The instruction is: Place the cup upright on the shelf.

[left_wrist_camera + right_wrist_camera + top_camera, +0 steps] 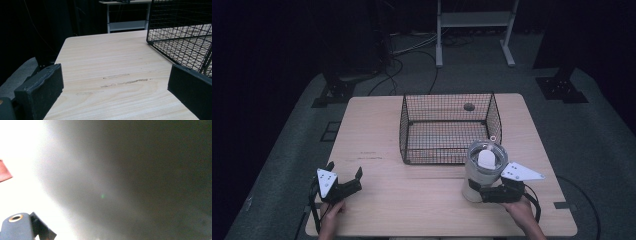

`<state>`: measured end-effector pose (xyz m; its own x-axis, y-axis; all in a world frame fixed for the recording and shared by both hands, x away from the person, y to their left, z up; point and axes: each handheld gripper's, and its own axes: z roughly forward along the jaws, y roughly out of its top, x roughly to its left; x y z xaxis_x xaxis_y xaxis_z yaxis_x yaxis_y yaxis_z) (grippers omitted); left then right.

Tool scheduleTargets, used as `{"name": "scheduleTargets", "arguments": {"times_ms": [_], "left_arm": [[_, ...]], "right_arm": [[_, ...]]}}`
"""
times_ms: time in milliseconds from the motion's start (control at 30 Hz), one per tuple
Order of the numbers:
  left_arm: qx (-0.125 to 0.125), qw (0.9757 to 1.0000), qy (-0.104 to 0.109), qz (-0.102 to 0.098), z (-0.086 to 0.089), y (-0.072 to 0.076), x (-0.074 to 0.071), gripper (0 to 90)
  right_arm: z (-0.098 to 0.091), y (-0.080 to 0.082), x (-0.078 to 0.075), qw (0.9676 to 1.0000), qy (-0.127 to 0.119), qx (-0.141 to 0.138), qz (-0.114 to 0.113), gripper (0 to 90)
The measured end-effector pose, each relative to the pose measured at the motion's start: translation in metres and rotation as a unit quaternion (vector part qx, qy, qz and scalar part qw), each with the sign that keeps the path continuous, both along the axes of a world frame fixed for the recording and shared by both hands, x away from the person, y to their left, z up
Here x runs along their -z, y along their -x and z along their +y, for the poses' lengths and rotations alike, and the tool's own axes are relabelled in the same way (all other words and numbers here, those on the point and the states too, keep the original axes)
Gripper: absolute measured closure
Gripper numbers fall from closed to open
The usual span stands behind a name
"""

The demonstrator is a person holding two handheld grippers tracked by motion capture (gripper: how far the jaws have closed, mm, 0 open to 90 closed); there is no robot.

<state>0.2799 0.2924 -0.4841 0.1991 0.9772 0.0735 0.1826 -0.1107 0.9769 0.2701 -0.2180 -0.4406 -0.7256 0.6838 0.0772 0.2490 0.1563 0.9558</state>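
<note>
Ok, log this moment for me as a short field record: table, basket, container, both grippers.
table: light wooden table, worn streaks near its left side
basket: black wire basket at the middle far side, nothing visible inside
container: pale upright container with a clear top, just in front of the basket's right corner
left gripper: left gripper low over the table's front left, jaws apart, nothing between them
right gripper: right gripper at the container's base; grip not clear

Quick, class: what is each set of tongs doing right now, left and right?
Left tongs: open, empty, above the table.
Right tongs: closed on the white jar, near the wire basket.
</note>
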Motion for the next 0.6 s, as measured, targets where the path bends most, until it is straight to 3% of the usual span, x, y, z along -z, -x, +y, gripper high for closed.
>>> {"name": "scheduleTargets", "arguments": {"times_ms": [400, 600], "left_arm": [[0.0, 1.0, 0.001, 0.0, 0.0, 0.0, 0.0, 0.0], [0.0, 1.0, 0.0, 0.001, 0.0, 0.0, 0.0, 0.0]], "right_arm": [[0.001, -0.003, -0.027, 0.9998, 0.008, -0.017, -0.009, 9.5], [0.0, -0.006, -0.041, 0.9996, -0.001, -0.023, -0.014, 9.5]]}}
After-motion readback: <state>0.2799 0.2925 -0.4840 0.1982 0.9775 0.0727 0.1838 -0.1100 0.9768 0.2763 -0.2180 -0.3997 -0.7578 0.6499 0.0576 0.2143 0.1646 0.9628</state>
